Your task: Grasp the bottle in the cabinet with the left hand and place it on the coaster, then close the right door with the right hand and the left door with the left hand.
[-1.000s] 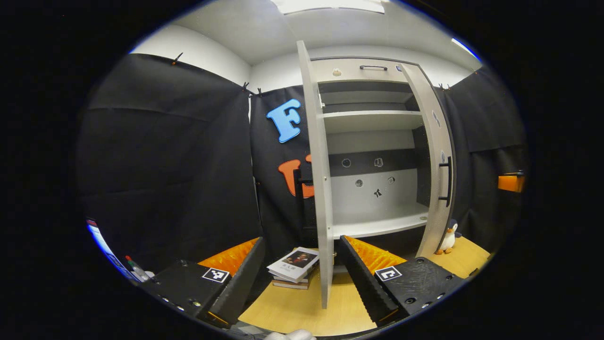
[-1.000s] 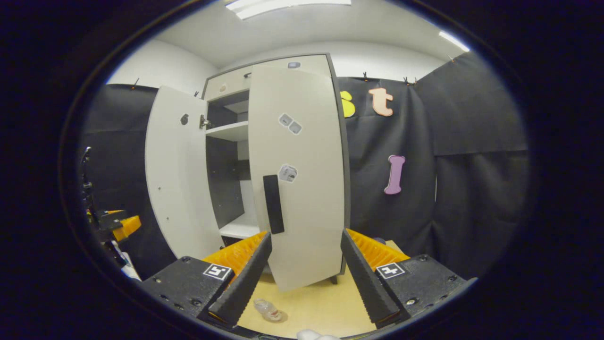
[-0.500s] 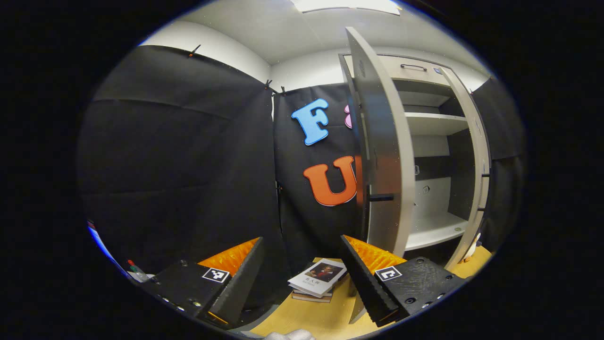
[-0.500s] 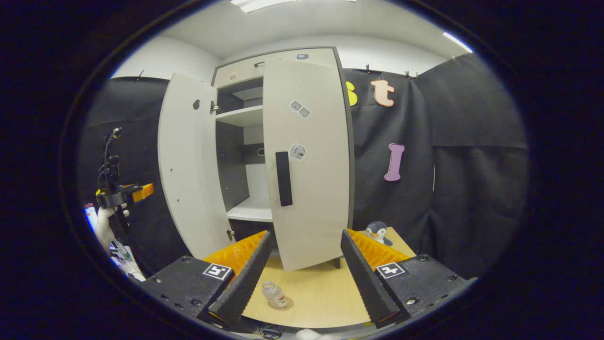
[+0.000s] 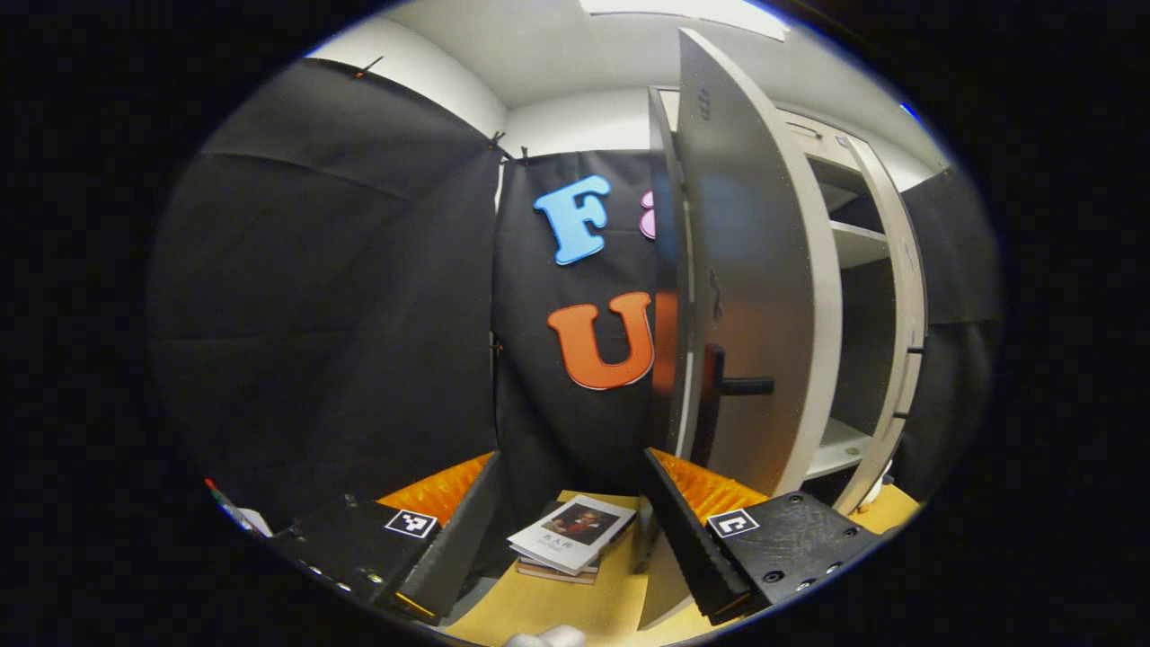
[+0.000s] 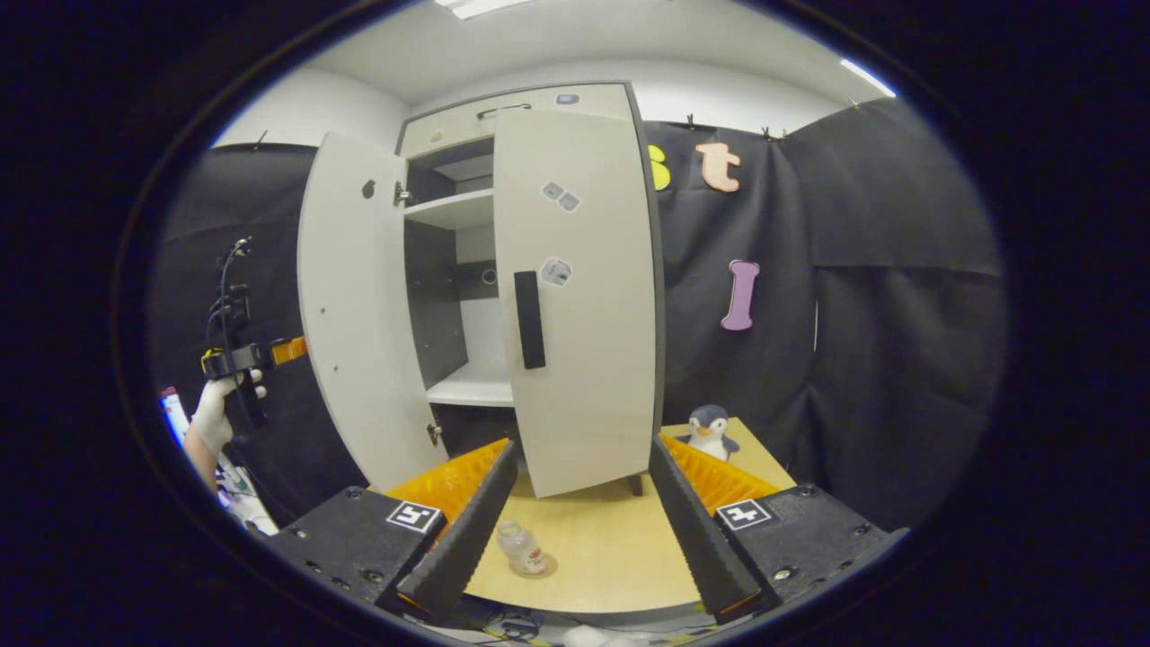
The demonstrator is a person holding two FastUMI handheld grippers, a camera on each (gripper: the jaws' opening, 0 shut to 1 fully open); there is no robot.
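Pale wood of the table [image 6: 620,557] runs between the fingers of the right gripper [image 6: 575,526], whose jaws stand wide apart with nothing between them. Far off to its left, a gloved hand [image 6: 216,413] holds the left gripper [image 6: 286,349] up beside the left door [image 6: 346,305], which hangs well open. Just ahead of the right gripper's left finger stands the bottle [image 6: 521,546] on what looks like the coaster [image 6: 539,568] — the disc under it is small and faint, so I judge that rather than read it plainly. Straight ahead of the right gripper the right door [image 6: 584,296] is nearly closed, its dark handle [image 6: 530,319] facing the camera; a sliver of shelf and dark interior shows between the two doors. A toy penguin [image 6: 710,429] sits ahead of the right finger.

In the left gripper view, the left gripper [image 5: 570,530] is also spread apart and empty. A stack of books [image 5: 570,535] lies between its fingers, and the left door [image 5: 755,296] rises ahead of its right finger, seen from its outer face with the handle [image 5: 746,386] projecting.

So the bottle step appears done, the right door almost shut — the left door is what remains.
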